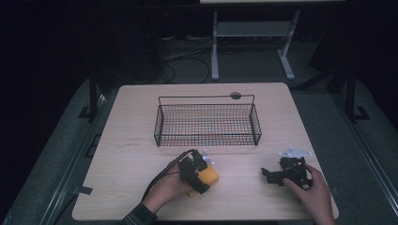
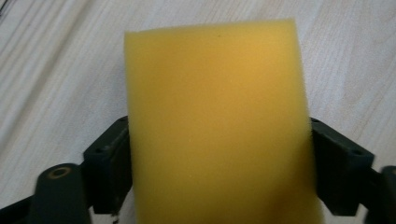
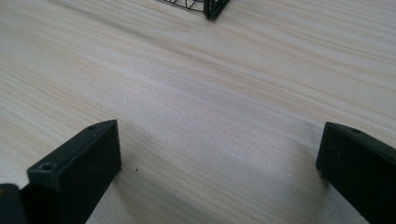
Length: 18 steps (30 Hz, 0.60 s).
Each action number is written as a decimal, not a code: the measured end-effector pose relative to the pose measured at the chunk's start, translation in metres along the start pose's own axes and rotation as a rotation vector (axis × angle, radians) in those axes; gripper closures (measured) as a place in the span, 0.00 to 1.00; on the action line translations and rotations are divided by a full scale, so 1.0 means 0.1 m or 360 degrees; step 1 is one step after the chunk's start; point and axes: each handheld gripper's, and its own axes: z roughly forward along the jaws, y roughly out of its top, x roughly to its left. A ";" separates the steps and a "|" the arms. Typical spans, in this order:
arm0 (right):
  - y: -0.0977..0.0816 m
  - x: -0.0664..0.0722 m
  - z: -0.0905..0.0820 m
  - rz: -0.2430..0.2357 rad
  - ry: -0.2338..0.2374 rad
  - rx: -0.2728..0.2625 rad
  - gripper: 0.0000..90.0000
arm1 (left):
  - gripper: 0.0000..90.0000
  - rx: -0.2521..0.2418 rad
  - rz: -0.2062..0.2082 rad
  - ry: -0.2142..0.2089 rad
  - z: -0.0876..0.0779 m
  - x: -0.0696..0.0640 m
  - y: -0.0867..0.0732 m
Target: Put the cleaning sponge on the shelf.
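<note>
A yellow sponge [image 1: 210, 177] lies on the wooden table [image 1: 131, 159] near its front edge, in front of the wire basket. In the left gripper view the sponge [image 2: 217, 116] spans the whole gap between the two black jaws, which touch both of its sides. My left gripper [image 1: 204, 176] is shut on it, held by a hand coming in from the lower left. My right gripper [image 1: 268, 176] rests at the front right of the table, pointing left. In the right gripper view its jaws [image 3: 219, 149] stand wide open over bare wood, with nothing between them.
A black wire basket [image 1: 206, 139] stands in the middle of the table with nothing visible inside; its near corner [image 3: 211, 7] shows at the top of the right gripper view. Beyond the table are a dark floor, cables and a white stand [image 1: 215, 47].
</note>
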 end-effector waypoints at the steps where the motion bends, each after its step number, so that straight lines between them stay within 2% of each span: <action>1: 0.00 0.00 0.00 0.0000 0.0000 0.0000 0.00 | 0.22 0.0001 0.0003 0.0002 0.00 0.00 0.00; 12: 0.00 0.00 0.00 -0.0001 0.0000 0.0000 0.00 | 0.24 -0.0004 0.0004 0.0003 -0.04 0.02 -0.01; 18: 0.00 0.00 0.00 -0.0001 0.0000 0.0000 0.00 | 0.24 -0.0013 0.0000 -0.0022 -0.09 0.02 0.00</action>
